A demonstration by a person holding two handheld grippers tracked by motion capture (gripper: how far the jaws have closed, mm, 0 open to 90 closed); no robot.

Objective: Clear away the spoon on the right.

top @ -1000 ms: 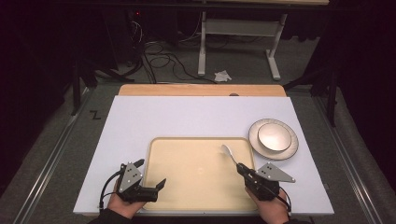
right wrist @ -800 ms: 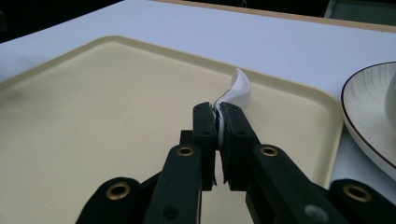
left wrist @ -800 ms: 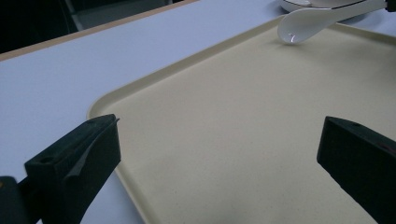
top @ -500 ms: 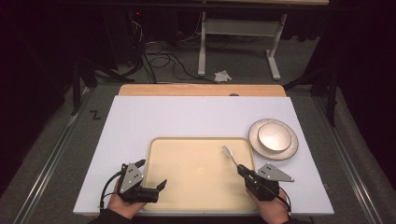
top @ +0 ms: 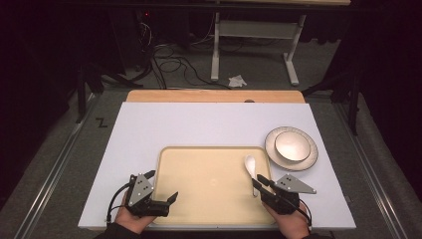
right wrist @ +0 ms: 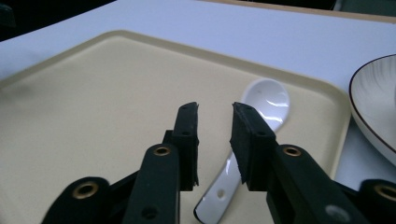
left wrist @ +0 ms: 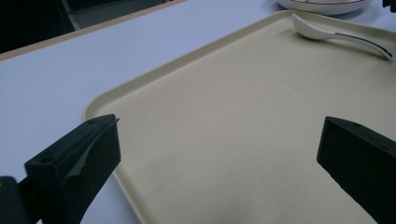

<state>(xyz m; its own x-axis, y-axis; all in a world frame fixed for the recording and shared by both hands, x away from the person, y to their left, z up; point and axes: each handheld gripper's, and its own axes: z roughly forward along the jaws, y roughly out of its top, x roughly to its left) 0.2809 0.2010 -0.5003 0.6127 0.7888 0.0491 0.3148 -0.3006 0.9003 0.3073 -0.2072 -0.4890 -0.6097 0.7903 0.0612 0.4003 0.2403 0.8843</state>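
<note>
While the white counter (top: 199,124) spans the middle of the high view, the beige tray (top: 209,199) sits low centre, and the spoon (top: 250,167) now lies flat at its right edge; a second ago it hung lifted in the right tongs (top: 259,181). Placement looks done. Those tongs stand released, jaws slightly parted above the handle. Left tongs (top: 171,196) gape wide, idle. Plate (top: 291,148) sits right. Right gripper view adds the handle's small hole, lost from above.

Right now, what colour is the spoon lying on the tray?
White and glossy; the spoon shows best in the right gripper view, lying on the beige tray.
</note>
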